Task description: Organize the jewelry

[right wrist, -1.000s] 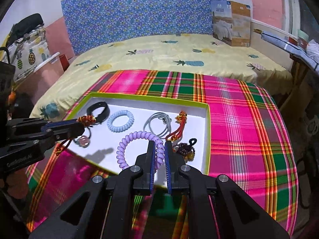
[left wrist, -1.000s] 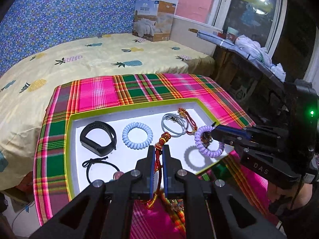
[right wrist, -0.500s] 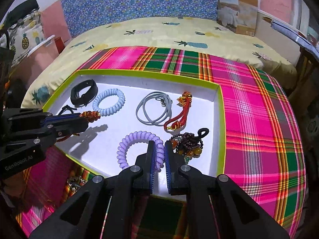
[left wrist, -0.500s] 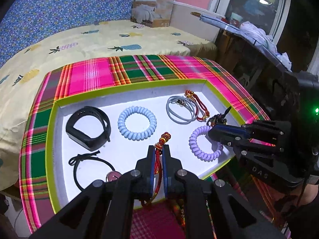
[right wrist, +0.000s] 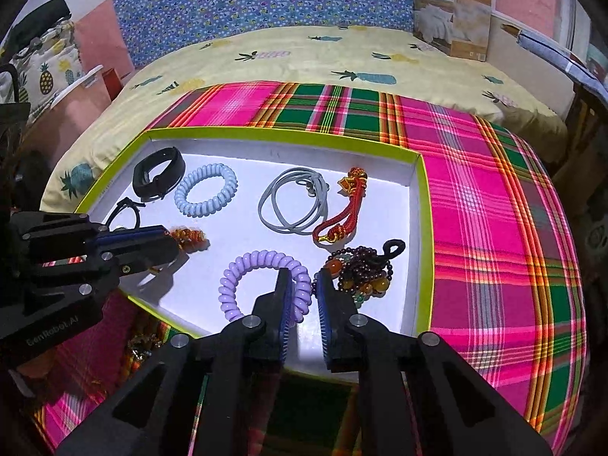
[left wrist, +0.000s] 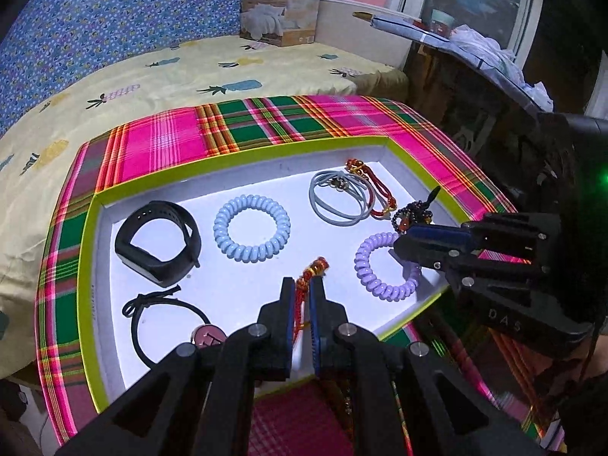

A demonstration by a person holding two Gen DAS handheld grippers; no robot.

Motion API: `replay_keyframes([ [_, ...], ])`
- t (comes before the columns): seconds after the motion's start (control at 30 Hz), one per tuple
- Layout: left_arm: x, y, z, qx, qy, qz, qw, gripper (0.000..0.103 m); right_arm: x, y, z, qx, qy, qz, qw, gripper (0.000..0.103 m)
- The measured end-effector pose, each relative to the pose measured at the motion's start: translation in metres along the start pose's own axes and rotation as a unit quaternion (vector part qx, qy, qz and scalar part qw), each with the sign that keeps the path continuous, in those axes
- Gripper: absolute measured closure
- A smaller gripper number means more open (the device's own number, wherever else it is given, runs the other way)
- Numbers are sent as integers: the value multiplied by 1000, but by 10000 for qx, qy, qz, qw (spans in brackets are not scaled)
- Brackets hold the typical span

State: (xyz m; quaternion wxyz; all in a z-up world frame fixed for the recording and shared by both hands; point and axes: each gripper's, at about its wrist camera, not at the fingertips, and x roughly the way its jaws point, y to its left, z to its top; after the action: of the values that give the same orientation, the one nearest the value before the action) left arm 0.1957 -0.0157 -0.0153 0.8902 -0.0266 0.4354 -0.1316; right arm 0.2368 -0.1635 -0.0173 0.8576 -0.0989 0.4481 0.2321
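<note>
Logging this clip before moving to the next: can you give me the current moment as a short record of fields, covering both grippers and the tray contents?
left hand-held gripper: shut on red-orange braided bracelet, over the tray
right hand-held gripper: open, purple spiral hair tie lying in the tray at its fingertips
tray: white, lime-green rim, on plaid cloth
also in tray: black watch band, blue spiral hair tie, grey cord loops, red knotted cord, dark bead bracelet

- Left gripper pinches a red braided bracelet over the white tray.
- Right gripper hovers beside a purple coil band.

Pineapple-print bed, blue floral headboard
</note>
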Motion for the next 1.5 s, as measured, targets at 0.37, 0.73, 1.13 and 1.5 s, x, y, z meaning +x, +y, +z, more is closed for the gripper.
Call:
replay_keyframes([
  [0.37, -20, -3, -3, 62, -190, -3, 9998, 84, -26, 3, -3, 57, -292, 85, 9995, 66],
  [0.73, -60, -5, -30, 1, -455, 70, 9989, 84, -67, 8, -33, 180, -546, 228, 9981, 66],
  [1.13, -94, -17, -74, 56, -563, 153, 9983, 84, -98, 27, -79, 212, -542, 399, 9975, 66],
  [1.5, -101, -31, -111, 151, -455, 185, 9987, 77, -110, 39, -112, 314, -444, 512, 9972, 66],
])
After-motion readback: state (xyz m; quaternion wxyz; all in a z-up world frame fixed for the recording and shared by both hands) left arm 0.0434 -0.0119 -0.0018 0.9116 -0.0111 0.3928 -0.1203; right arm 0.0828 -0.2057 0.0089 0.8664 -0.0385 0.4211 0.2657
